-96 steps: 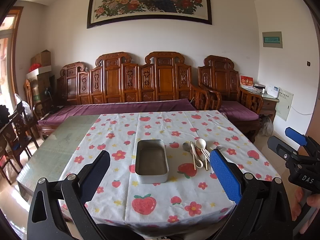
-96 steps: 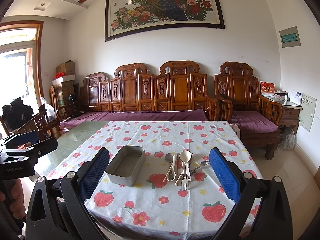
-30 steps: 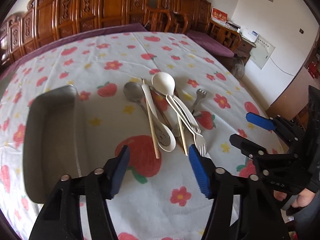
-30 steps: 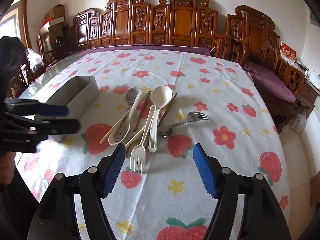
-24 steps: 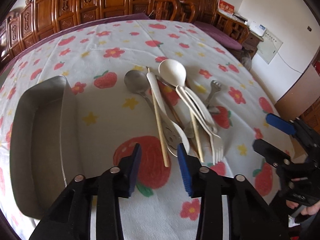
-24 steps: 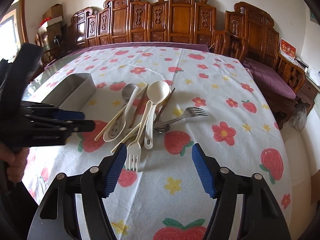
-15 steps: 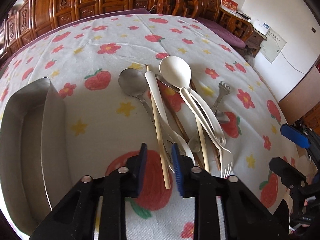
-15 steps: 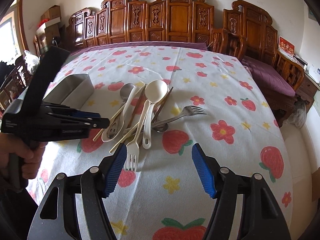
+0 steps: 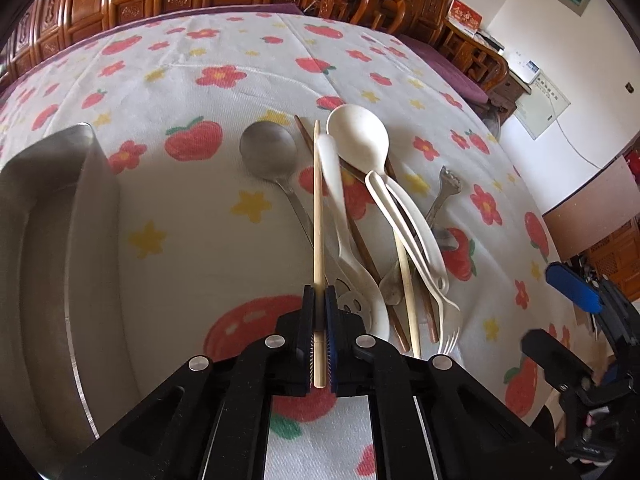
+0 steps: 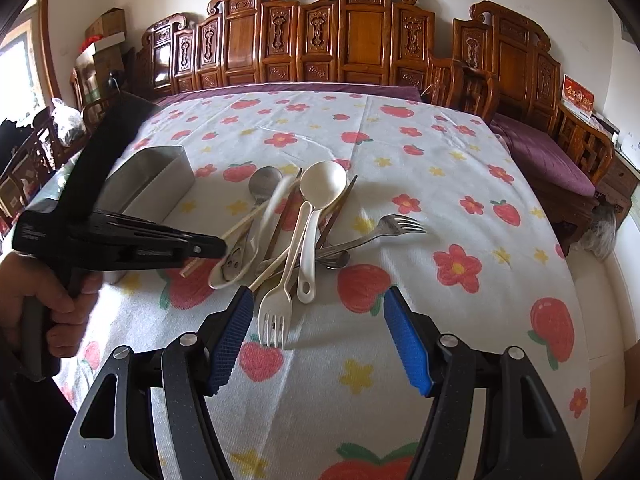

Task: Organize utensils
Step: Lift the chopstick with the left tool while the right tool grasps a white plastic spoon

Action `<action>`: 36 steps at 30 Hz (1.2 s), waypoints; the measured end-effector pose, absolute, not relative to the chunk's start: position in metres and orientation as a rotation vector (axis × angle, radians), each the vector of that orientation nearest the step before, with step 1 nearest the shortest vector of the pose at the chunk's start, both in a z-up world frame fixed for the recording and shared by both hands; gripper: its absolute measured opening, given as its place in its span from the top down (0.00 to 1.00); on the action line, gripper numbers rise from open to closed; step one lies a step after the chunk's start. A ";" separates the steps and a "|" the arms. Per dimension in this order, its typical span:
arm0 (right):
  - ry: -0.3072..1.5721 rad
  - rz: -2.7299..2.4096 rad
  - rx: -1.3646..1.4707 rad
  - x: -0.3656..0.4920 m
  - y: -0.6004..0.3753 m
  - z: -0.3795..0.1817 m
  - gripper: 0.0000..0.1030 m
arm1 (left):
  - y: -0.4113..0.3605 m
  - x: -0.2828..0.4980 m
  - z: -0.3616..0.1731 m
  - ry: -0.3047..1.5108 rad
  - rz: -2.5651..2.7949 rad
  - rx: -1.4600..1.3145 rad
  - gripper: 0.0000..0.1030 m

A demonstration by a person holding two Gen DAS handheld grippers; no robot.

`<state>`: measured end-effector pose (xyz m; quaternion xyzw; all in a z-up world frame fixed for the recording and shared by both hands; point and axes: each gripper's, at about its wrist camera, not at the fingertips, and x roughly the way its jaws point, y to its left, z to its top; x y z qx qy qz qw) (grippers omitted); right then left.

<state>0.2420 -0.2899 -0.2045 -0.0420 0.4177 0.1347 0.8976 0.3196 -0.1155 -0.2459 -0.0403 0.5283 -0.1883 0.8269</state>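
Note:
A pile of utensils lies on the strawberry tablecloth point(image 9: 180, 208): a pale bamboo chopstick point(image 9: 317, 208), a metal spoon point(image 9: 269, 152), a white spoon point(image 9: 358, 136), a slotted white spoon point(image 9: 352, 280), a white fork point(image 10: 276, 308), a metal fork point(image 10: 384, 232) and brown chopsticks point(image 9: 360, 240). My left gripper point(image 9: 319, 308) is shut on the near end of the pale chopstick; it also shows in the right wrist view point(image 10: 222, 246). My right gripper point(image 10: 320, 324) is open and empty, just in front of the white fork. A metal tray point(image 9: 48, 240) lies left of the pile.
Carved wooden benches point(image 10: 348, 40) with purple cushions stand behind the table. The table's right edge point(image 9: 560, 264) drops off close to the pile. The right gripper shows at the right of the left wrist view point(image 9: 576, 320).
My left gripper came down to the pile and closed on the pale chopstick. The slotted white spoon is blurred, shifting. My right gripper moved in a little and stayed open.

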 end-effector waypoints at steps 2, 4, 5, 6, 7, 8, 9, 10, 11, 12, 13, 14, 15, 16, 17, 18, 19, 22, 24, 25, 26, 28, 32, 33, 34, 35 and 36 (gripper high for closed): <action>0.875 0.278 -0.085 0.247 -0.288 -0.208 0.34 | -0.113 0.313 -0.238 1.100 -0.398 -0.074 0.96; 0.882 0.277 -0.079 0.252 -0.287 -0.211 0.37 | -0.111 0.307 -0.229 1.073 -0.391 -0.055 0.96; 0.887 0.277 -0.072 0.256 -0.286 -0.213 0.38 | -0.110 0.302 -0.223 1.054 -0.387 -0.043 0.96; 0.892 0.277 -0.065 0.260 -0.285 -0.215 0.39 | -0.109 0.299 -0.219 1.042 -0.385 -0.035 0.96; 0.896 0.278 -0.060 0.263 -0.284 -0.216 0.40 | -0.107 0.295 -0.215 1.029 -0.385 -0.027 0.96; 0.901 0.277 -0.055 0.268 -0.283 -0.218 0.41 | -0.105 0.291 -0.211 1.017 -0.384 -0.020 0.96; 0.904 0.276 -0.051 0.272 -0.282 -0.220 0.42 | -0.102 0.287 -0.206 1.004 -0.384 -0.016 0.96; 0.908 0.277 -0.044 0.278 -0.280 -0.222 0.43 | -0.099 0.284 -0.203 0.997 -0.384 -0.019 0.96; 0.910 0.279 -0.037 0.283 -0.280 -0.223 0.45 | -0.096 0.280 -0.200 0.991 -0.386 -0.026 0.96; 0.914 0.278 -0.030 0.289 -0.279 -0.225 0.46 | -0.093 0.277 -0.197 0.987 -0.387 -0.031 0.96; 0.920 0.275 -0.025 0.295 -0.278 -0.226 0.48 | -0.089 0.274 -0.193 0.980 -0.387 -0.033 0.96; 0.923 0.273 -0.022 0.299 -0.279 -0.228 0.52 | -0.087 0.271 -0.191 0.973 -0.386 -0.032 0.96; 0.927 0.272 -0.013 0.306 -0.279 -0.229 0.53 | -0.085 0.269 -0.189 0.968 -0.386 -0.031 0.96; 0.931 0.271 -0.008 0.312 -0.278 -0.230 0.55 | -0.082 0.267 -0.186 0.964 -0.388 -0.030 0.96; 0.938 0.268 -0.001 0.318 -0.279 -0.232 0.58 | -0.081 0.265 -0.184 0.959 -0.390 -0.029 0.96; 0.947 0.267 0.012 0.325 -0.280 -0.234 0.59 | -0.079 0.263 -0.183 0.955 -0.391 -0.028 0.96; 0.955 0.268 0.026 0.331 -0.280 -0.236 0.63 | -0.078 0.261 -0.181 0.951 -0.392 -0.029 0.96; 0.984 0.282 0.060 0.342 -0.281 -0.242 0.69 | -0.074 0.256 -0.177 0.944 -0.399 -0.038 0.96; 1.004 0.306 0.097 0.348 -0.281 -0.247 0.70 | -0.071 0.252 -0.175 0.938 -0.401 -0.043 0.96; 1.013 0.313 0.110 0.349 -0.281 -0.248 0.71 | -0.070 0.251 -0.174 0.937 -0.400 -0.043 0.96; 1.023 0.318 0.119 0.351 -0.280 -0.249 0.72 | -0.069 0.251 -0.173 0.936 -0.400 -0.045 0.96; 1.041 0.328 0.131 0.351 -0.278 -0.251 0.74 | -0.068 0.247 -0.173 0.936 -0.398 -0.046 0.96; 1.045 0.329 0.135 0.349 -0.275 -0.249 0.92 | -0.064 0.240 -0.171 0.936 -0.388 -0.043 0.96; 1.042 0.332 0.136 0.349 -0.274 -0.247 0.92 | -0.062 0.239 -0.170 0.934 -0.385 -0.041 0.96; 1.041 0.336 0.139 0.347 -0.274 -0.245 0.93 | -0.061 0.238 -0.169 0.933 -0.382 -0.038 0.96; 1.039 0.337 0.137 0.346 -0.274 -0.244 0.94 | -0.059 0.237 -0.169 0.931 -0.377 -0.036 0.96; 1.032 0.336 0.134 0.344 -0.273 -0.240 0.94 | -0.058 0.236 -0.168 0.929 -0.373 -0.035 0.96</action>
